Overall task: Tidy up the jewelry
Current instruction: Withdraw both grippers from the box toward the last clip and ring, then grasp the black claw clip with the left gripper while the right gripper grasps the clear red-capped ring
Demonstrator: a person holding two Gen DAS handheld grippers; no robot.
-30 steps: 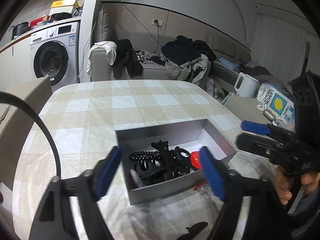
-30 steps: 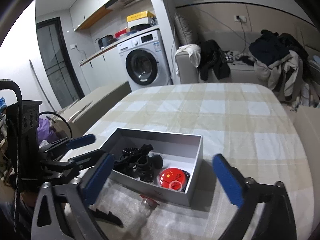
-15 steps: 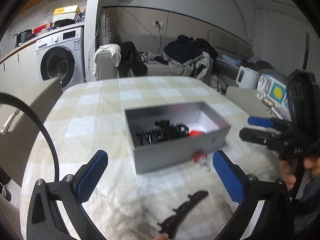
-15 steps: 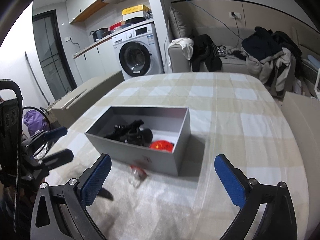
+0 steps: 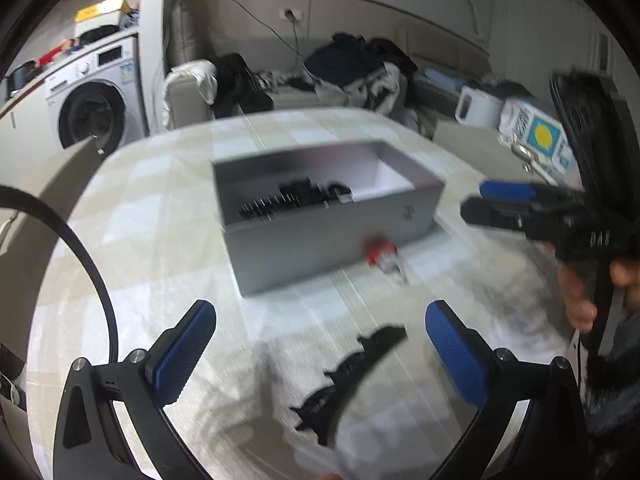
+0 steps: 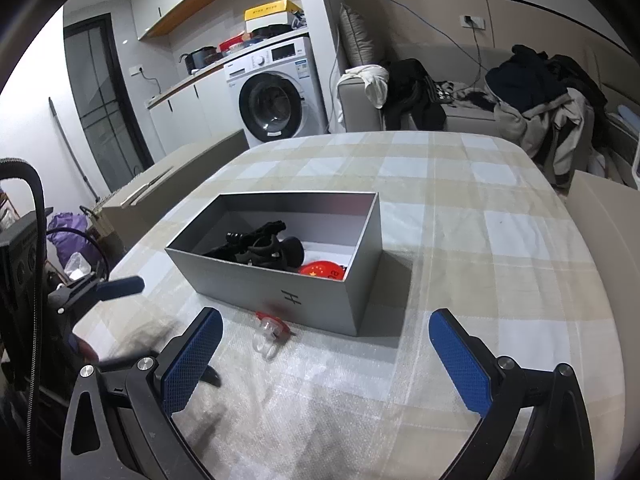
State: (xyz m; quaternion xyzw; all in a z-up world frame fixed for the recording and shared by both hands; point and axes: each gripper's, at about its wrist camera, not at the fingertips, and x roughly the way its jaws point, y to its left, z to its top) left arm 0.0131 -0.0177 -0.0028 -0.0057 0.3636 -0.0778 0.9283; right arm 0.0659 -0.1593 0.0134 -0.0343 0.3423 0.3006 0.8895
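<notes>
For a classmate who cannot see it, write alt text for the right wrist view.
An open grey box on a checked tablecloth holds black hair clips and a red badge. A small clear-and-red clip lies outside, ahead of the open, empty right tool.

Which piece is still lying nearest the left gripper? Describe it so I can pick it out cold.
On the checked table, look in front of the grey box, on the near side. Between the open left gripper fingers lies a long black hair clip. The small red-and-clear clip, by contrast, lies right against the box wall.
</notes>
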